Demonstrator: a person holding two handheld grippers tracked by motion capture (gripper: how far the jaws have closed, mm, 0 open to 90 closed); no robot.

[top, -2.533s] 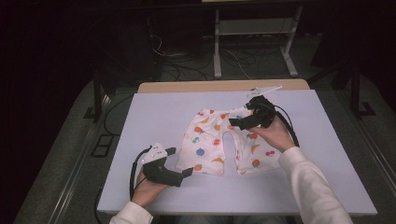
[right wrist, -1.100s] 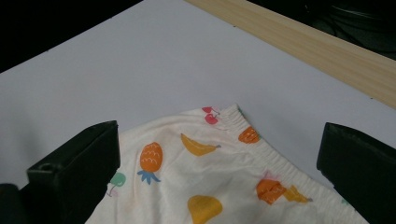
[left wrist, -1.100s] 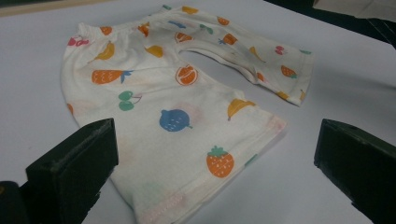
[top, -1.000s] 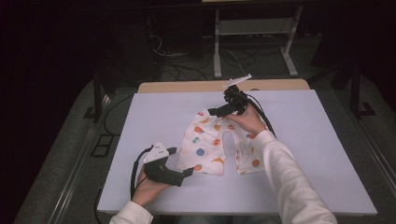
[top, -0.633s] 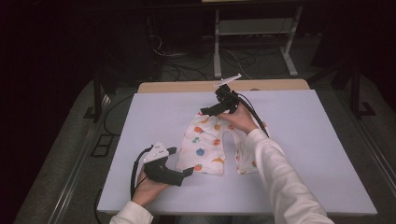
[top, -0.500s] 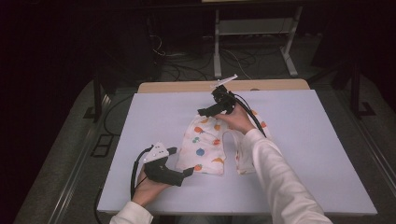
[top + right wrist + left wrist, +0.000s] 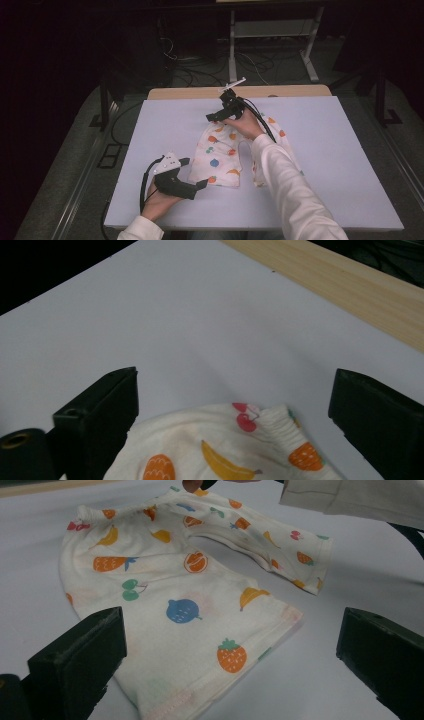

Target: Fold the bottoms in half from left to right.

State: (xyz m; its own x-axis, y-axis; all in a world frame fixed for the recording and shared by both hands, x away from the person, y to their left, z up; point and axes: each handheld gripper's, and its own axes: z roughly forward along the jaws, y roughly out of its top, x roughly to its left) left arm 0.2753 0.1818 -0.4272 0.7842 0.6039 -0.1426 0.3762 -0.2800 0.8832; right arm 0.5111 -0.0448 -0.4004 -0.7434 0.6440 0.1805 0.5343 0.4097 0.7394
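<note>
Right gripper (image 7: 212, 118) hovers over the far end of the fruit-print shorts (image 7: 220, 157), at about 12 o'clock from the garment's middle. Its jaws stand wide and have just been closing a little, with the elastic waistband (image 7: 277, 420) between them but not pinched. Left gripper (image 7: 197, 186) sits at about 7 o'clock from the shorts, beside the near hem, jaws wide apart and holding nothing; in the left gripper view one leg of the shorts lies between the two black jaws without touching them.

One pair of shorts lies flat on the pale table (image 7: 340, 150), with two legs. The right sleeve (image 7: 285, 185) covers much of the leg at 4 o'clock, so its hem is mostly hidden in the high view. The right gripper view cuts the garment off at the bottom edge, showing just the waistband and a few fruits. Two grippers, two hands, one wooden strip (image 7: 280, 91) along the table's far edge.
</note>
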